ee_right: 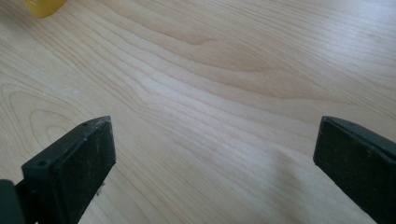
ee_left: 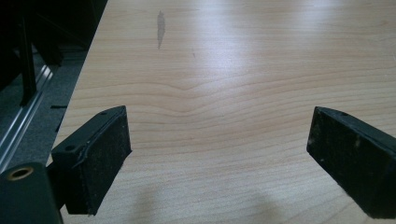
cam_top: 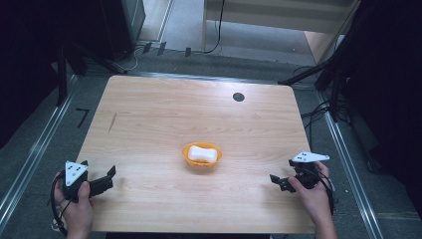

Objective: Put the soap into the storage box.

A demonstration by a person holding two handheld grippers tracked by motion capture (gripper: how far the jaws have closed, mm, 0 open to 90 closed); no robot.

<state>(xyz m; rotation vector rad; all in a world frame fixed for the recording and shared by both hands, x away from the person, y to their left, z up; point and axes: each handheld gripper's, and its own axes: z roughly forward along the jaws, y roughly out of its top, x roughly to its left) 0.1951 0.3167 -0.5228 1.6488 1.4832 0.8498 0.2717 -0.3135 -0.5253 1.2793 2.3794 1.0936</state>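
An orange bowl [cam_top: 186, 153] sits near the middle of the wooden table [cam_top: 164, 109], with a white rounded block [cam_top: 203, 154] lying in it. My left gripper [cam_top: 110, 179] rests at the table's front left corner, held by a hand, and is open with nothing between the jaws. In the left gripper view my left gripper [ee_left: 219, 128] stands wide apart over bare wood. My right gripper [cam_top: 277, 183] is at the front right, also open and empty. In the right gripper view my right gripper [ee_right: 215, 130] spans bare wood, and an edge of the bowl [ee_right: 43, 5] shows at the top left.
A small dark round grommet [cam_top: 238, 96] is set in the table's far side. A dark streak [cam_top: 112, 122] marks the wood at the left, and the streak [ee_left: 160, 28] lies ahead of the left gripper. Metal rails and cables run along the floor on both sides.
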